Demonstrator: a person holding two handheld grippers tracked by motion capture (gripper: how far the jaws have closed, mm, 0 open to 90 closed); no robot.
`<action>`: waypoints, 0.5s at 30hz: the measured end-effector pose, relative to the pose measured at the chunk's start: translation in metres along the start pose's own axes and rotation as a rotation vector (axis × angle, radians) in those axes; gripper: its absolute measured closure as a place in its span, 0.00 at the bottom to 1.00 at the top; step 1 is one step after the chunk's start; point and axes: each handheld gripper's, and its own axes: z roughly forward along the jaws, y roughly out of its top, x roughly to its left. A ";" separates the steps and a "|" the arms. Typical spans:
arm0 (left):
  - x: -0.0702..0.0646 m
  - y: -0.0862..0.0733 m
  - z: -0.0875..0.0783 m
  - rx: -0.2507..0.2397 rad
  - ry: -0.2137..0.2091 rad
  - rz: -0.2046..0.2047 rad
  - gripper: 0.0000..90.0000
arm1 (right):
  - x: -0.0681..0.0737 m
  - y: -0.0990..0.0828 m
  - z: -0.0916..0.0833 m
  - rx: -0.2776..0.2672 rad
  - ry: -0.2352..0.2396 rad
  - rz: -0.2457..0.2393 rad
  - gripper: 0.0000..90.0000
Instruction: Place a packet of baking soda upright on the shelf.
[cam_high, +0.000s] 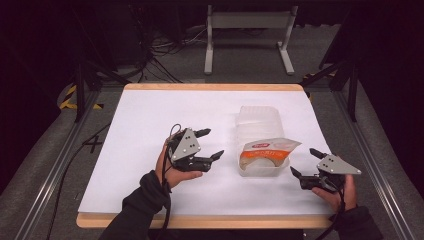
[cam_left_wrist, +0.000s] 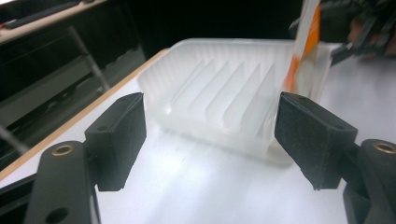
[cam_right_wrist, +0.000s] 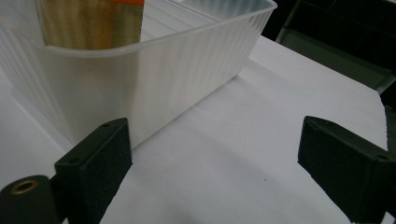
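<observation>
Here, at the lower left of the high view, a dark sleeve came in from the bottom edge and the person's hand held the left gripper left of the frame's middle, its jaws pointing right toward the container. Those jaws stood wide apart with nothing between them. In the left gripper view the two black pads framed bare white table surface, and the clear ribbed container sat beyond them in the upper middle, apart from both pads.

Just right of centre in the high view, the clear ribbed container lay on the white table top, running from the middle toward the lower middle of the frame. A snack bag with an orange-and-white label sat in the container's near end, tilted, its top rising past the rim. In the left gripper view the bag's orange edge showed at the upper right.

At the lower right of the high view, the right gripper was held just beside the container's near right corner, jaws pointing left and spread open, empty. In the right gripper view its pads stood wide at the bottom corners, the container's wall at the upper left near the left pad; whether they touched could not be told.
</observation>
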 end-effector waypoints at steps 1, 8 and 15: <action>0.001 -0.004 -0.004 0.011 0.008 0.004 0.28 | 0.000 0.000 0.000 0.001 -0.002 -0.003 0.11; 0.007 -0.021 -0.025 0.070 0.060 0.014 0.23 | 0.001 0.004 -0.005 -0.009 -0.005 -0.012 0.11; 0.012 -0.037 -0.042 0.114 0.104 0.013 0.21 | 0.003 0.006 -0.006 -0.005 -0.012 -0.029 0.11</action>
